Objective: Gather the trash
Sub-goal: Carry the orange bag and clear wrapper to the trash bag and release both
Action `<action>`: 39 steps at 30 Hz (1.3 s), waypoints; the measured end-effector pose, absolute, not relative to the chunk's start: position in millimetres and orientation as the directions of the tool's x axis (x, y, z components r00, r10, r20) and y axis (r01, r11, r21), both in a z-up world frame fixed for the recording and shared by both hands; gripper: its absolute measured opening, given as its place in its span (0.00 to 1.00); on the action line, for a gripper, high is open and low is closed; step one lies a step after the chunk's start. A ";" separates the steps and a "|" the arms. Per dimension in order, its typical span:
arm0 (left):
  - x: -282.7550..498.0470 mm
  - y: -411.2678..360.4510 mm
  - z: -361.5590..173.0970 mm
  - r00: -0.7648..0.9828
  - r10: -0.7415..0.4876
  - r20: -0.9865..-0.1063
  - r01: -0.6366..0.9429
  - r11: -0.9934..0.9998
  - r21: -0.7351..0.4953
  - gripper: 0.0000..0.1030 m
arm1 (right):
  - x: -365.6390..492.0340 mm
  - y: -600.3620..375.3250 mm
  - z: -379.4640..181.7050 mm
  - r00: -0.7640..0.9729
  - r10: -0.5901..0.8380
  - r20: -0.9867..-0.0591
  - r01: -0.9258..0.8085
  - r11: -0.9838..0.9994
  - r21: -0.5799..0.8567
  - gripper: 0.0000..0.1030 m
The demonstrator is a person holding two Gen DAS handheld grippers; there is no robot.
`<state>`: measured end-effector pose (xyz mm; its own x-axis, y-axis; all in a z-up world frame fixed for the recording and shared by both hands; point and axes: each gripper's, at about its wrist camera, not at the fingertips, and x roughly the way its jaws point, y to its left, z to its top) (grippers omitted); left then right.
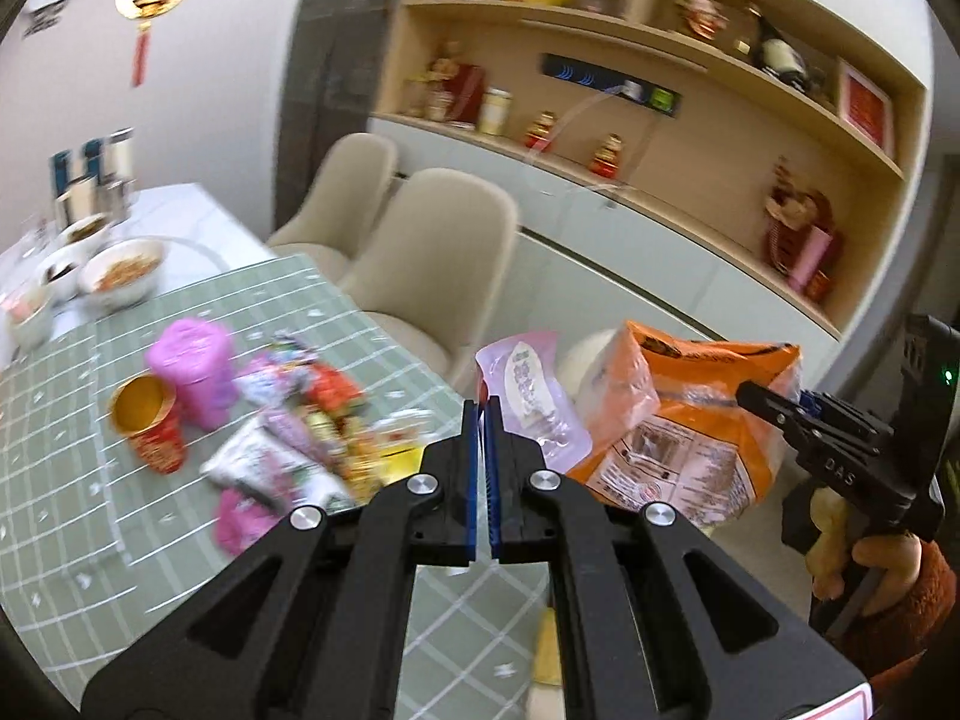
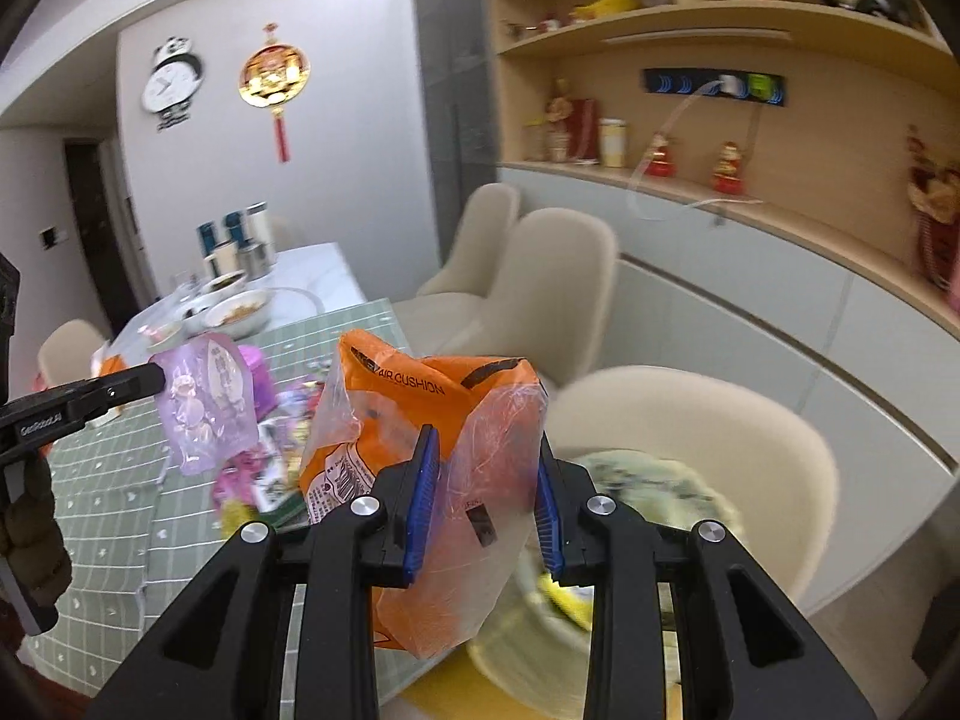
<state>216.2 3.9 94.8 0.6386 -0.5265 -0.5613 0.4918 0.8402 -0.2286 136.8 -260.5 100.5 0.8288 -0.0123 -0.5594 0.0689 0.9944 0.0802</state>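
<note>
"AIR CUSHION" on orange bag; "DAS" on right gripper.

The wall was pale and plain. A panda clock hung on it, beside a red and gold charm. Wood shelves ran along the right side, over long white cupboards. Little red figures stood on a shelf. Cream chairs stood by the surface, which had a green checked cloth. A dark doorway showed far left.
</note>
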 end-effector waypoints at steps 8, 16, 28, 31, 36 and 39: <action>220.6 -80.4 89.2 0.533 -0.607 -0.589 0.609 0.759 -0.231 0.02 | 104.0 -330.3 105.7 0.825 -0.174 -0.538 0.214 0.977 0.011 0.28; 227.3 -147.0 78.9 0.449 -0.645 -0.618 0.653 0.710 -0.265 0.02 | 102.4 -397.2 79.8 0.778 -0.225 -0.586 0.286 0.958 0.012 0.28; 235.4 -177.6 48.5 0.433 -0.556 -0.709 0.599 0.766 -0.233 0.02 | 161.0 -389.2 -13.7 0.685 -0.030 -0.728 0.109 0.992 0.061 0.28; 237.9 -175.7 42.6 0.442 -0.522 -0.729 0.576 0.788 -0.216 0.02 | 179.7 -387.8 -37.1 0.648 0.001 -0.762 0.071 0.996 0.062 0.28; 246.0 -170.5 36.7 0.458 -0.483 -0.746 0.532 0.821 -0.205 0.02 | 197.3 -395.0 -59.4 0.610 0.032 -0.792 0.045 0.996 0.075 0.28; 249.0 -169.1 33.5 0.463 -0.465 -0.755 0.513 0.835 -0.200 0.02 | 206.0 -396.9 -66.9 0.584 0.039 -0.811 0.035 0.997 0.073 0.28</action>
<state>249.0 -169.1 33.5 0.4626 -0.4653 -0.7546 0.5130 0.8347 -0.2002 206.0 -396.9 -66.9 0.5843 0.0392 -0.8106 0.0346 0.9967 0.0731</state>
